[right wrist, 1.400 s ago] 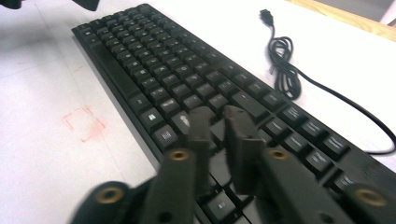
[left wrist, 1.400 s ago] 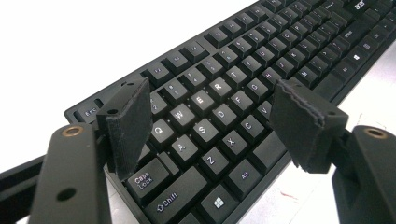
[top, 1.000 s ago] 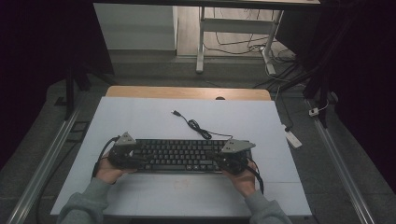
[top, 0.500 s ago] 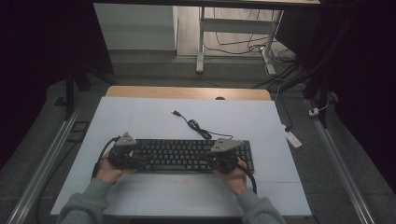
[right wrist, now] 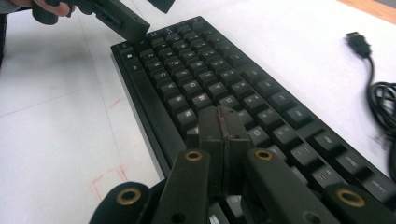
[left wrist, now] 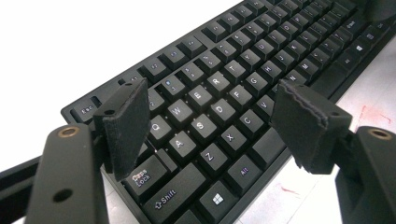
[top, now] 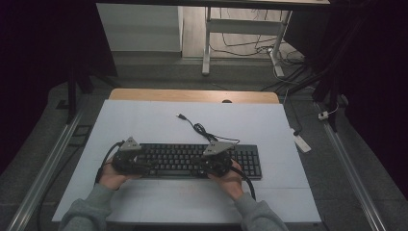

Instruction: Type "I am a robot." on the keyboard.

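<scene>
A black keyboard (top: 192, 161) lies along the near part of the white table top, and its cable (top: 202, 129) curls away to a USB plug (top: 180, 116). My left gripper (top: 143, 163) hovers over the keyboard's left end. In the left gripper view it (left wrist: 212, 107) is open, its pads either side of the Q, W, A and S keys (left wrist: 191, 119). My right gripper (top: 201, 166) sits over the middle of the keyboard. In the right gripper view it (right wrist: 222, 114) is shut with nothing between the jaws, tips low over the keys (right wrist: 196, 88); whether they touch is unclear.
The white mat (top: 144, 120) covers a wooden table whose far edge (top: 192, 95) shows. Faint red marks (right wrist: 109, 175) lie on the mat beside the keyboard. The coiled cable (right wrist: 383, 100) lies behind the keyboard. A white power strip (top: 301, 143) sits on the floor to the right.
My right gripper has slid left along the keyboard, from its right end to the middle. The left gripper and the keyboard have stayed put.
</scene>
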### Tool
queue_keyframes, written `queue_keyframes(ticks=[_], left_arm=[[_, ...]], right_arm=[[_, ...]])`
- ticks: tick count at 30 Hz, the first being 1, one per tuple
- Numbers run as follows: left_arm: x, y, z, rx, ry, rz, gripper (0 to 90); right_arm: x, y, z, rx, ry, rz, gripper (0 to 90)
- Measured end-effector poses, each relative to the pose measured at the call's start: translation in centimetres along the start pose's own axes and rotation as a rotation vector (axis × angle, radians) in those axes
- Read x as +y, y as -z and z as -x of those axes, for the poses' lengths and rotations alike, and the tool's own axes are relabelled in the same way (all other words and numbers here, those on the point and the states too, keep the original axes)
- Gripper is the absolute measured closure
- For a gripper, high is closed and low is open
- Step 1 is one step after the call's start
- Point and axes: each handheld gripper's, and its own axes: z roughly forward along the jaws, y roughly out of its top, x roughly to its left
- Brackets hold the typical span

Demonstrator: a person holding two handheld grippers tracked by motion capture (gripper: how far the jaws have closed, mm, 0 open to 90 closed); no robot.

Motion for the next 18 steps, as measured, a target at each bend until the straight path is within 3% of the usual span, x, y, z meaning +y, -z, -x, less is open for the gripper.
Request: queue_keyframes(ticks=[18], left_arm=[[0.0,-0.1,0.1,-0.003,-0.012,-0.007,28.1]], right_arm=[[0.4,-3.2,-0.5,0.033,-0.006,-0.062,88.9]])
